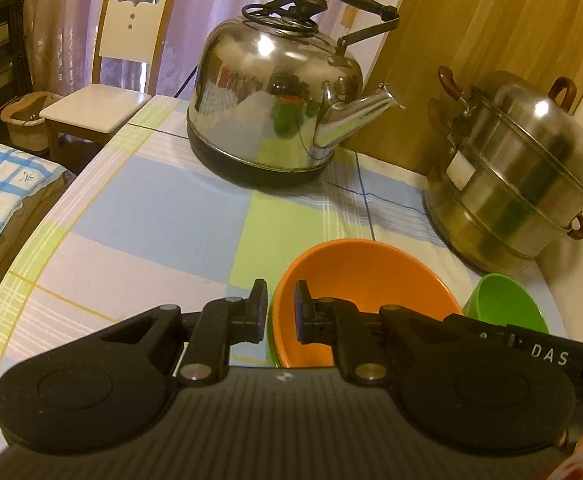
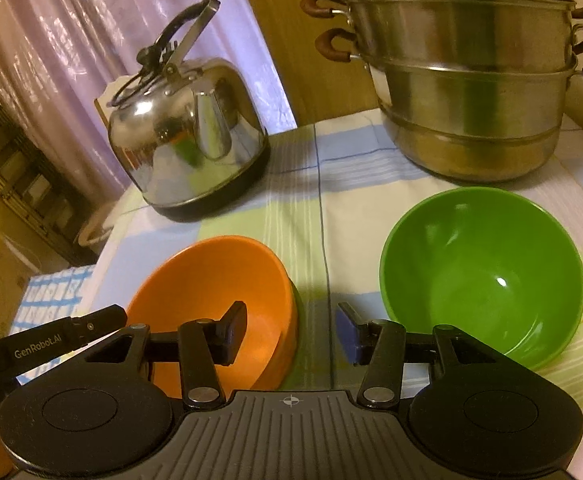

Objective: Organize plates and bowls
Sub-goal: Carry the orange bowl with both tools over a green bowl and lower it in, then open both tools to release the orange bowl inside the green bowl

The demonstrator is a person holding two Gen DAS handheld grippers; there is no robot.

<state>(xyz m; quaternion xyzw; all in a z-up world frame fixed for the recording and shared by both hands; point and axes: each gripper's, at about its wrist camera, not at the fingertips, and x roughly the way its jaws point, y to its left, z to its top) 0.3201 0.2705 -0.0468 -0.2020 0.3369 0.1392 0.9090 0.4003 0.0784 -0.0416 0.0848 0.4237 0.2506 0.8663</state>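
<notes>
An orange bowl, nested in a green one on the checked tablecloth, looks like light, stiff, rather slick plastic, best pinched at its thin rim. The left gripper is clamped on that rim, one pad inside and one outside. The right gripper stands parted and pressing nothing, straddling the orange bowl's wall beside a second green bowl, with the kettle and steamer pot behind.

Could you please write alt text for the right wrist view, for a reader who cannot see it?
The right claw stands open over the near rim of an orange bowl; a green bowl sits apart, right. A steel kettle and stacked steamer pot stand behind.
</notes>
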